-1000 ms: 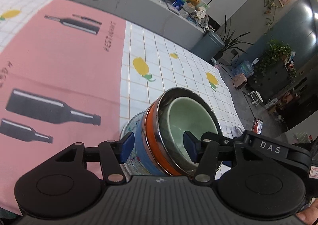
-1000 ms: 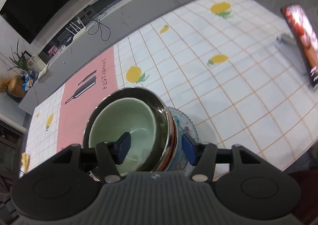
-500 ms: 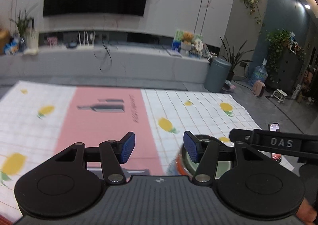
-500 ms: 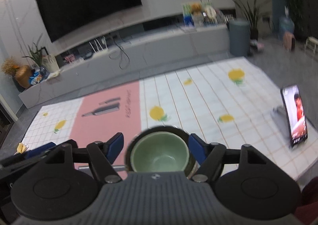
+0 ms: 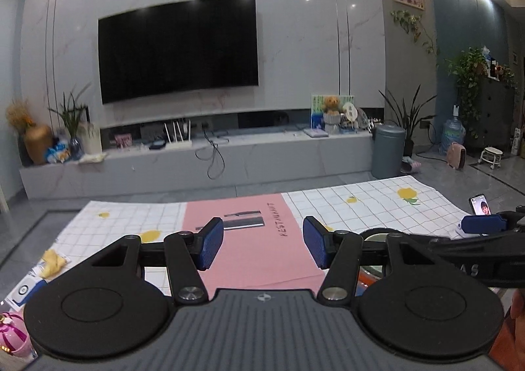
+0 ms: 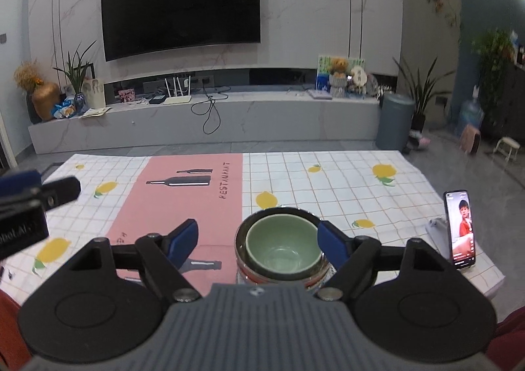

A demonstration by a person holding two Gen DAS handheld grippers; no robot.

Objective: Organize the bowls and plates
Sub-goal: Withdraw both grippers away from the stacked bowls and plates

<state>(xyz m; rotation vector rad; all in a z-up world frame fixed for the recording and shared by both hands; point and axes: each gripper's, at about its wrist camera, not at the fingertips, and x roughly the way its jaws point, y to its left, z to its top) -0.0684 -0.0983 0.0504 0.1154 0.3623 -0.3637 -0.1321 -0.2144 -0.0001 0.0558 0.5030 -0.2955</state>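
Observation:
A stack of dishes stands on the tablecloth: a green bowl nests inside a metal bowl with an orange band, on lower dishes that are mostly hidden. My right gripper is open and empty, raised just behind the stack, whose right side lies between the fingers. My left gripper is open and empty, held above the pink part of the cloth. Only the stack's rim shows in the left wrist view, behind the right finger. The left gripper also shows in the right wrist view, at the far left.
A phone stands propped at the table's right edge, also seen in the left wrist view. The tablecloth has a pink panel and lemon checks. Small items lie at the table's left edge. A TV bench runs beyond the table.
Both grippers have let go of the stack, pulled back and risen. The views have tilted up from the table to the room. The stack stays on the table.

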